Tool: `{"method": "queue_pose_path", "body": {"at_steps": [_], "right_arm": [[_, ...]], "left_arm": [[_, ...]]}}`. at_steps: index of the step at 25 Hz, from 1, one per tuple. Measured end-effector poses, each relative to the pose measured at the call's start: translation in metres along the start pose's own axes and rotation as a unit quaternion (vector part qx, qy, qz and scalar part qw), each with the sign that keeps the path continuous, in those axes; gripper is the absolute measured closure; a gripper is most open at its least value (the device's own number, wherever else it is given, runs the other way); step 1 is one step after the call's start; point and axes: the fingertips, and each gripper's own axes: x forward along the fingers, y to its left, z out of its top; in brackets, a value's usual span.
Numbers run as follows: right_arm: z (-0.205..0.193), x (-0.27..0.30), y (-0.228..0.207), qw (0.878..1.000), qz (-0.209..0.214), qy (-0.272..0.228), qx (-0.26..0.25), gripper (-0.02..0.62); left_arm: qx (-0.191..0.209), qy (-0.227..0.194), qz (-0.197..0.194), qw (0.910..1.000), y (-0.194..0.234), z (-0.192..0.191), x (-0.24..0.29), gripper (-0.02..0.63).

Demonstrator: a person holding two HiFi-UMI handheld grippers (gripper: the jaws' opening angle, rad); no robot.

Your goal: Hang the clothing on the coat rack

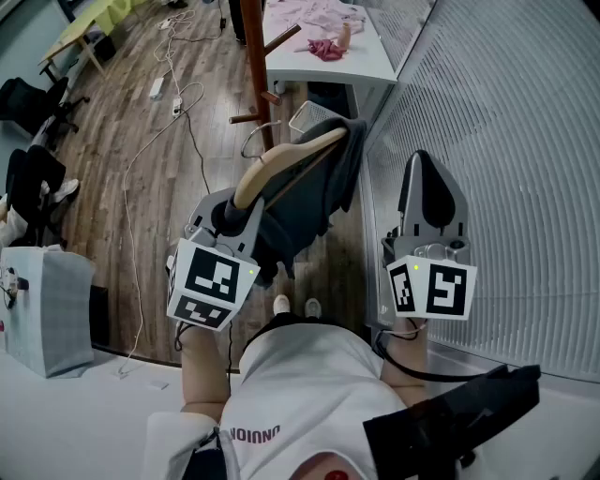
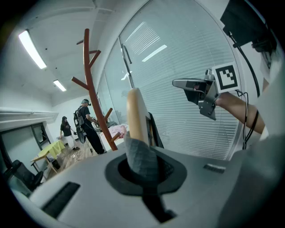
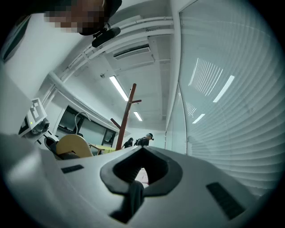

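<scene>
A light wooden hanger [image 1: 286, 159] carries a dark grey garment [image 1: 309, 202] that droops below it. My left gripper [image 1: 232, 214] is shut on the hanger's lower end and the grey cloth. In the left gripper view the hanger [image 2: 136, 116] rises straight out of the jaws, with cloth [image 2: 141, 156] pinched between them. The red-brown coat rack [image 1: 253, 56] stands ahead, apart from the hanger, and its branched pole [image 2: 91, 89] shows left of it. My right gripper [image 1: 427, 167] is held up at the right, shut and empty; it [image 3: 137, 174] points at the ceiling.
A glass wall with white blinds [image 1: 497, 141] runs close along the right. Beyond the rack is a white table [image 1: 323, 66] with pink clothing [image 1: 319, 19], and a wire basket [image 1: 314, 117] under it. Cables [image 1: 159, 122] trail over the wooden floor. Two people [image 2: 84, 122] stand far off.
</scene>
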Motion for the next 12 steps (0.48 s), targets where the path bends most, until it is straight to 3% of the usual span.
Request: {"method": "queue_pose_path", "body": {"at_steps": [12], "right_arm": [[-0.0015,0.0076,0.0033,1.000,0.003,0.000,-0.002,0.575]], "left_arm": [[-0.004,0.002,-0.002,1.0000,0.0039,-0.0032,0.0057,0.586]]}}
